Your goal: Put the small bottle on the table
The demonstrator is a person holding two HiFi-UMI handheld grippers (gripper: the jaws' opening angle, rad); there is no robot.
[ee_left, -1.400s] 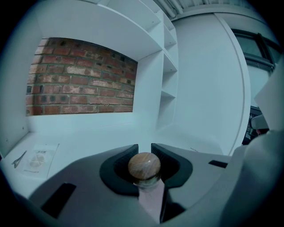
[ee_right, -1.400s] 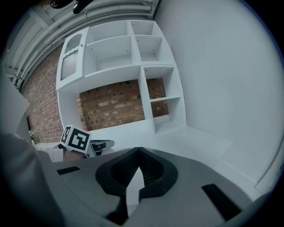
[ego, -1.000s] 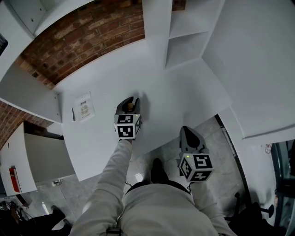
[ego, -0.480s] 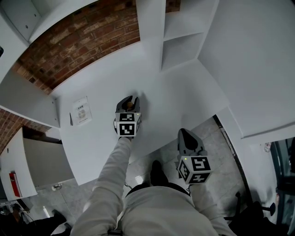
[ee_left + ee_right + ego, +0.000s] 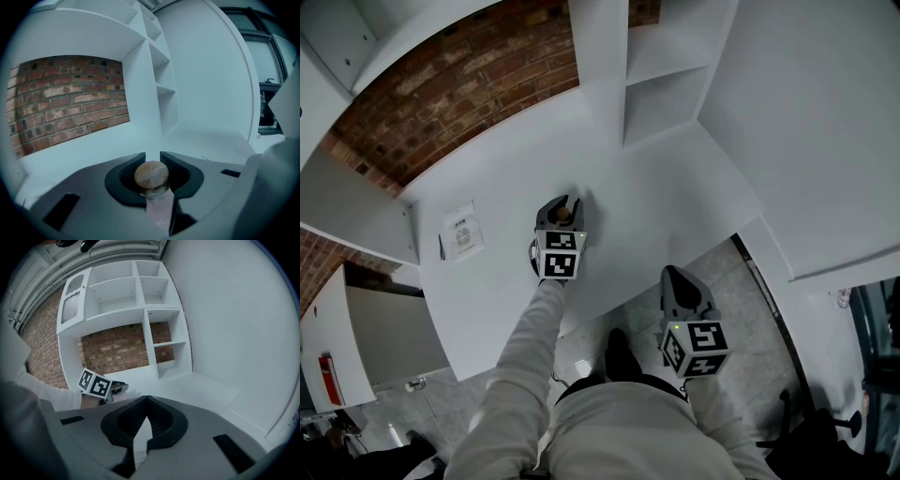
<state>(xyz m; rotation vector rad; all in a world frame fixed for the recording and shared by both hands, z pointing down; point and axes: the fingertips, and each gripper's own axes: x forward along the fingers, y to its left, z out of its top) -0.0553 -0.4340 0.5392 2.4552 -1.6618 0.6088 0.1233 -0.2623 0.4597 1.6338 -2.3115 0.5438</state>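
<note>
The small bottle point(image 5: 151, 174), clear with a round wooden cap, stands upright between the jaws of my left gripper point(image 5: 152, 155), and the pads press on its neck. In the head view this left gripper point(image 5: 562, 202) is over the white table point(image 5: 497, 169), near its front edge, with the bottle's cap point(image 5: 564, 216) showing between the fingers. Whether the bottle's base touches the table is hidden. My right gripper point(image 5: 675, 274) hangs over the floor in front of the table, shut with nothing in it. Its tips meet in the right gripper view point(image 5: 146, 398).
A printed paper card point(image 5: 461, 230) lies on the table left of the left gripper. A white shelf unit point(image 5: 661, 89) stands at the table's back right against a brick wall point(image 5: 459, 84). The tiled floor point(image 5: 741, 291) lies below, by the person's feet.
The head view has shifted slightly. Both grippers stay nearly where they were, the left one still holding the bottle over the table.
</note>
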